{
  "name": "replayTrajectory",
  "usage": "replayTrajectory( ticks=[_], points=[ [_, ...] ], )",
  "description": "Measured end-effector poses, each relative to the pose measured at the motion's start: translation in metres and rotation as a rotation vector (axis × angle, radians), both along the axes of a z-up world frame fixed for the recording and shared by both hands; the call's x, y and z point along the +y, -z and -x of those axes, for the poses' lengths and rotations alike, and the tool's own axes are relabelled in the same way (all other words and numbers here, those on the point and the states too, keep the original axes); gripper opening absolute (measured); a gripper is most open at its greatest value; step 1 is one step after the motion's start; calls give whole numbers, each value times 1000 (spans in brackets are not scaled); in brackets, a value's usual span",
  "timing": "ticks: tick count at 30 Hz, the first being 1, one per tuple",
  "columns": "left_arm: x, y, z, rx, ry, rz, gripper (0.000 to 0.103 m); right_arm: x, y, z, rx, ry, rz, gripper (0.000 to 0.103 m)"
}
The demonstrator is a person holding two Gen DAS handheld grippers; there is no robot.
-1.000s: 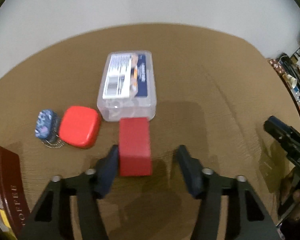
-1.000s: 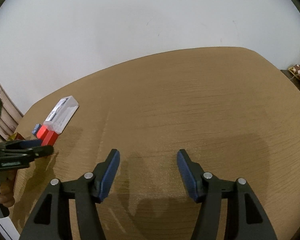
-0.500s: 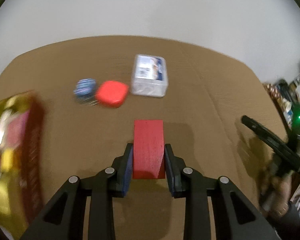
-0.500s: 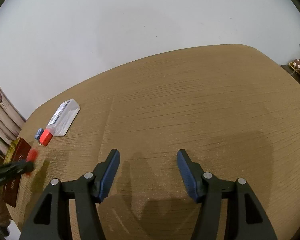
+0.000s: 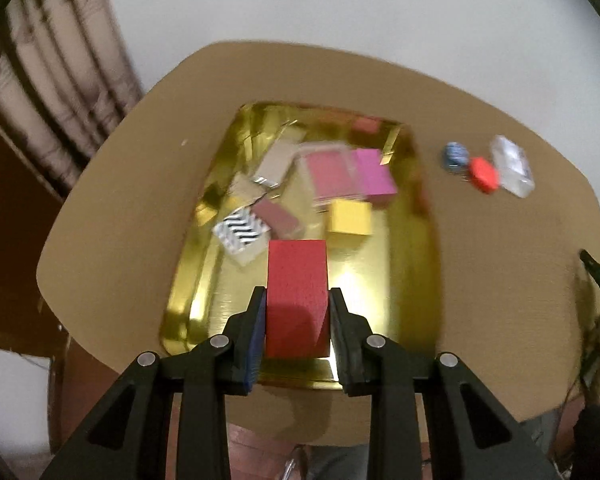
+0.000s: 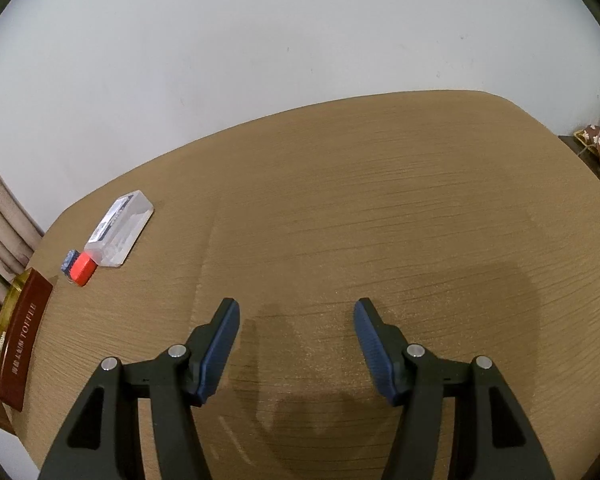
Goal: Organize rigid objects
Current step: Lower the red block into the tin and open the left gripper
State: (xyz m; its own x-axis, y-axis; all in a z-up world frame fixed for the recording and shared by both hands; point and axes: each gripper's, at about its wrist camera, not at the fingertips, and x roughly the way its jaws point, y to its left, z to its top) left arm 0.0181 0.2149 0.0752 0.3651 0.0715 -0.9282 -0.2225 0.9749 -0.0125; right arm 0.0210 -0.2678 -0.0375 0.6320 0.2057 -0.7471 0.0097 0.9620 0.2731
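Red wooden block (image 5: 297, 296): a plain rectangular block, pinched between the two fingers of the left gripper (image 5: 297, 332) and held above the near end of the gold tin.
Left gripper: pressed together on the red wooden block, both pads flat against its sides.
Gold metal tin (image 5: 414, 280): shiny, open, rectangular, lying by the left edge of the tan wooden table (image 5: 500, 264); inside it sit a yellow cube (image 5: 350, 217), a magenta block (image 5: 374, 173), a pink card (image 5: 329, 172) and a black-and-white zigzag packet (image 5: 242, 232), all towards the far end.
Right gripper (image 6: 296, 336): spread wide with nothing between its blue pads, hovering over the bare near middle of the table.
Far left corner of the table: a clear plastic box (image 6: 120, 229) with a small round red case (image 6: 82, 268) touching its end, and a small blue patterned pouch (image 6: 69, 260) just beside the case.
Sharpness: the left wrist view is blurred, so finer detail in the tin is unreadable.
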Motion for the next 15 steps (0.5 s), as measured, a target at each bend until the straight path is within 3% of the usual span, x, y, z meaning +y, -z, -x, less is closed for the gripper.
replayTrajectory(
  ticks=[5,15],
  points=[
    [14,22,-4,50,-36,-6,26,4,1,-2,5,-2,18,61],
    [21,44,-1,68,-50,-130,30,8,2,-5,9,-5,34,61]
  ],
)
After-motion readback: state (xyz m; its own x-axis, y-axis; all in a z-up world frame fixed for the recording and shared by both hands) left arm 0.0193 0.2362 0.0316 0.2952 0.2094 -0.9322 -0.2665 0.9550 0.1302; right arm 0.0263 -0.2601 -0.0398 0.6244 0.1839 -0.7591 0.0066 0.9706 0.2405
